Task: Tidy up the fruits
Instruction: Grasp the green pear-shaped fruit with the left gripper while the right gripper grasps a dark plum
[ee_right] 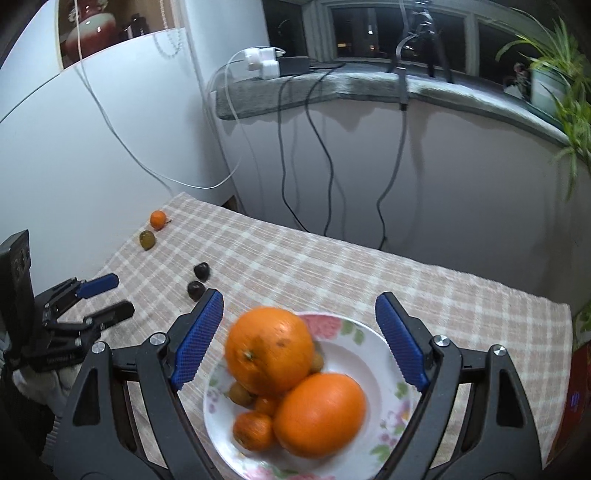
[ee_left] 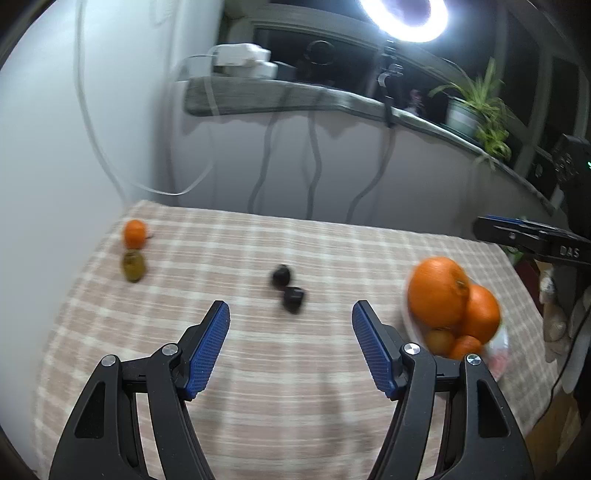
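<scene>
A floral white plate (ee_right: 369, 354) holds two big oranges (ee_right: 269, 350), small tangerines (ee_right: 253, 430) and small brownish fruits; it also shows in the left wrist view (ee_left: 498, 354). My right gripper (ee_right: 299, 314) is open above the plate, empty. My left gripper (ee_left: 291, 314) is open and empty over the checked cloth, with two dark fruits (ee_left: 288, 288) just ahead. A small tangerine (ee_left: 135, 233) and a green-brown fruit (ee_left: 132, 265) lie at the far left of the table.
The table has a beige checked cloth (ee_left: 295, 369). A white wall stands on the left. A windowsill (ee_right: 332, 88) with chargers, hanging cables and a potted plant (ee_right: 554, 81) runs behind. A ring light (ee_left: 406, 18) shines above.
</scene>
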Tool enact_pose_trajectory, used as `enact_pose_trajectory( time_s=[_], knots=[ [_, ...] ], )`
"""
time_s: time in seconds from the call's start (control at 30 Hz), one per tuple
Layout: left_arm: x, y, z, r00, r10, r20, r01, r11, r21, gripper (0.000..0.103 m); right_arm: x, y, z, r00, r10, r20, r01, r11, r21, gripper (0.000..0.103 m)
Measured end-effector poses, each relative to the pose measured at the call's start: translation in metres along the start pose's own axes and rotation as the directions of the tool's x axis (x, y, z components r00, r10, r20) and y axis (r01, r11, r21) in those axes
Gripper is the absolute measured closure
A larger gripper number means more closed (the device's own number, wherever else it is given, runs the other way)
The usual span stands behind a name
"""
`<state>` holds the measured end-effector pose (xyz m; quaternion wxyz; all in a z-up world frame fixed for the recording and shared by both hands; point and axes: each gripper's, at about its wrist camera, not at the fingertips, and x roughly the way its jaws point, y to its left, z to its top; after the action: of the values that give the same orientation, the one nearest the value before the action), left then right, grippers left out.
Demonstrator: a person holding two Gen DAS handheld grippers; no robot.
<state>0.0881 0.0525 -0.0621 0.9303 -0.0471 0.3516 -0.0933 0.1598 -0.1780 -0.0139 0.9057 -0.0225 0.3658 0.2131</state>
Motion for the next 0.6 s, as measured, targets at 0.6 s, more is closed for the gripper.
enact_pose_trajectory(
  time_s=[0.6],
  knots=[
    [0.011, 0.112, 0.018, 0.993, 0.113, 0.015, -0.108, 0.976, -0.189, 0.054, 0.066, 0.09, -0.001, 0.99, 0.094, -0.106, -0.102, 0.992, -0.076, 0.041]
  ],
)
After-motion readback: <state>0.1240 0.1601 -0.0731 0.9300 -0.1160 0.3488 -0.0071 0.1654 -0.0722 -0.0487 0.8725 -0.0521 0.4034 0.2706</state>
